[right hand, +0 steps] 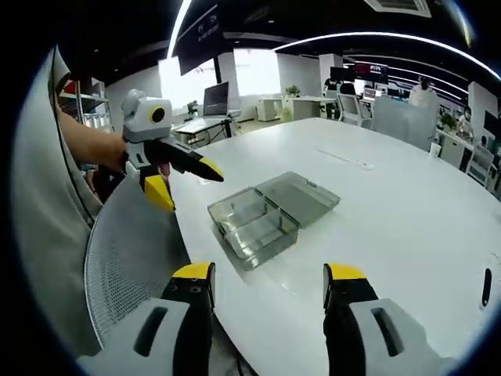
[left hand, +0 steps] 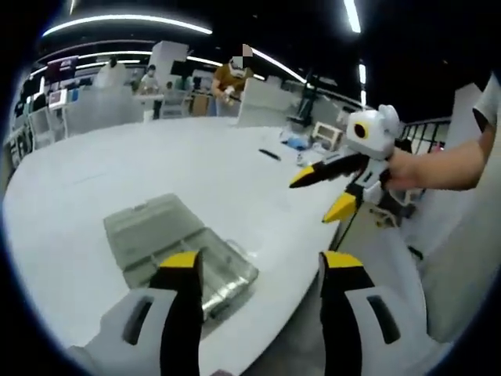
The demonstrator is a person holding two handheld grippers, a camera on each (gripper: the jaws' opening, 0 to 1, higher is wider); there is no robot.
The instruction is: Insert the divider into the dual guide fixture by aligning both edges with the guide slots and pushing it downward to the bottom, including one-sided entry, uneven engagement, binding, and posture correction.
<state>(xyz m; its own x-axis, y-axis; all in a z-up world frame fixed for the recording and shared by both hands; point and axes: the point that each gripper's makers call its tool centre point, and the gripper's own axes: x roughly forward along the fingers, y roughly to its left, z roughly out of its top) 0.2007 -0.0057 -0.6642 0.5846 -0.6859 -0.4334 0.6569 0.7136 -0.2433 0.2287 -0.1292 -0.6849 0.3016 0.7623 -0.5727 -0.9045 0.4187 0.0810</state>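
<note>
Your left gripper (left hand: 258, 270) and right gripper (right hand: 268, 282) both stand wide and empty above the clear plastic hinged case (right hand: 270, 213), which lies open on the white round table (right hand: 407, 219). No divider can be made out. You are at the approach step: locate and grasp it next.

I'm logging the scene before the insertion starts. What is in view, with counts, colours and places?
Clear plastic compartment box: one, transparent grey, lid open flat, near the table's edge.
Round white table: one, white, under the box.
Small dark object: one, black, far across the table; too small to tell what.
Grey mesh chair back: one, beside the table's edge.
People in the background: several, at distant desks.
Left tongs: yellow-tipped, open, empty, above the box.
Right tongs: yellow-tipped, open, empty.
</note>
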